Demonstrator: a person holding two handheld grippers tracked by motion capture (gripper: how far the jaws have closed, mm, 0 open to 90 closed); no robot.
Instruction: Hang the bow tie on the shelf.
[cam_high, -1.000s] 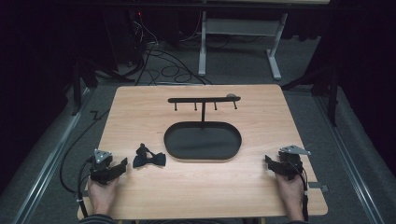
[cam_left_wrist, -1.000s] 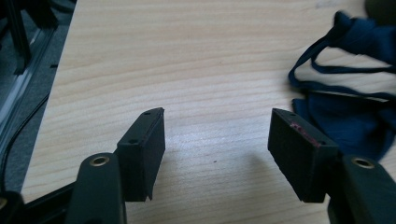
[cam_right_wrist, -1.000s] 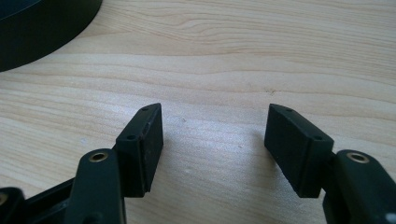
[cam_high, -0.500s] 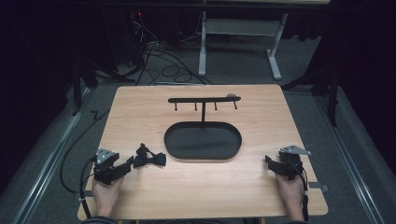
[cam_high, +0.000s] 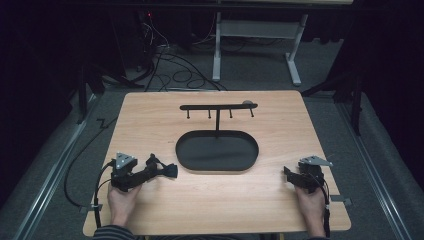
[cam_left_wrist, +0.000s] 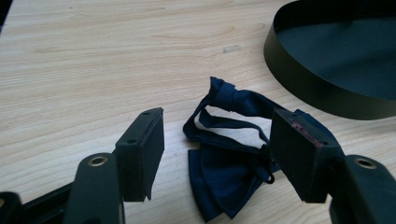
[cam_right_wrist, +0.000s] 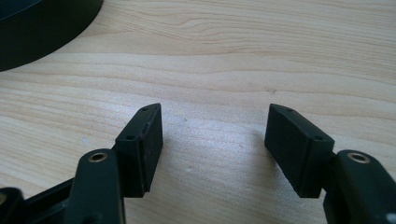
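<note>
A dark navy bow tie (cam_high: 169, 170) lies crumpled on the wooden table (cam_high: 150, 115), left of the black oval tray (cam_high: 217, 152). My left gripper (cam_high: 154, 168) is open at the tie's left end. In the left gripper view the bow tie (cam_left_wrist: 224, 172) sits between the two spread jaws of that gripper (cam_left_wrist: 218, 119), which are not closed on it. My right gripper (cam_high: 288, 173) rests open near the table's right front. In the right gripper view only bare wood lies between the jaws of that gripper (cam_right_wrist: 215, 112).
A black post rises from the tray's back and carries a horizontal bar with several hooks (cam_high: 218, 106). The tray's wall (cam_left_wrist: 317, 84) stands just beyond the tie; its edge (cam_right_wrist: 42, 28) lies far left of the right gripper. Cables and table legs (cam_high: 295, 55) lie on the floor behind.
My left gripper has slid right along the table until its jaws straddle the bow tie. The right gripper has stayed put.
</note>
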